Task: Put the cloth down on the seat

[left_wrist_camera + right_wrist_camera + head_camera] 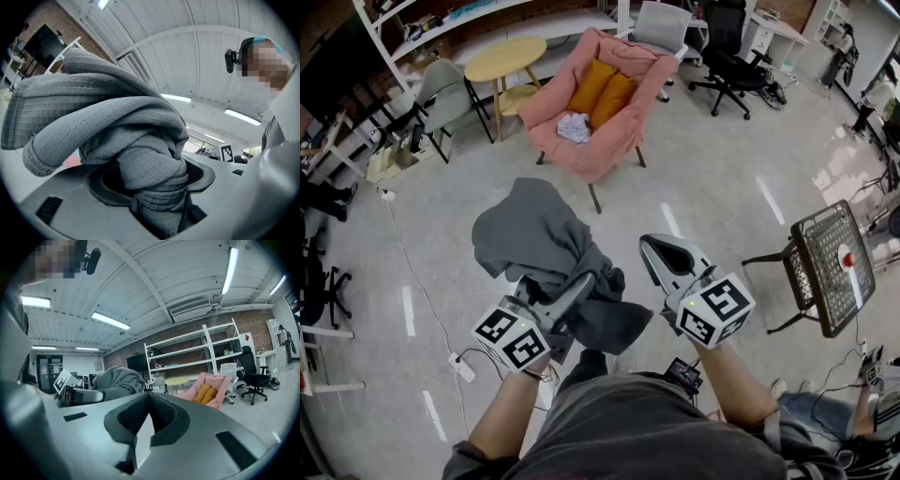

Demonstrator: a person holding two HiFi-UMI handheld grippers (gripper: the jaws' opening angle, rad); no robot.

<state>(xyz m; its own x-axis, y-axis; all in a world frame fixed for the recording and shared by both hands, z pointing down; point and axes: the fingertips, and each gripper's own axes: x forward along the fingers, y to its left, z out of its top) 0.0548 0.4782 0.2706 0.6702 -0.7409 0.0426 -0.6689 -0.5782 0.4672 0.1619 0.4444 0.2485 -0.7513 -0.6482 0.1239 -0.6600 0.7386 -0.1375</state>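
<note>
Left tool [577,291] clamps cloth [534,234], tips buried | right tool [654,253] pinched together, empty | seat [558,101] well apart

Bright, even light comes from ceiling tube lamps [230,268], and their reflections streak the glossy floor [722,187] in the head view. Shadows are soft. All three views bend strongly at the edges and have dark corners. The cloth [117,117], close to the lens, shows a crisp weave.

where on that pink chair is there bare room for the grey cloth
Bare seat on the pink chair lies around the small crumpled white cloth, toward the front edge and both arms. The back is crowded by two orange cushions. The grey cloth is clamped in the left hand-held gripper.
</note>
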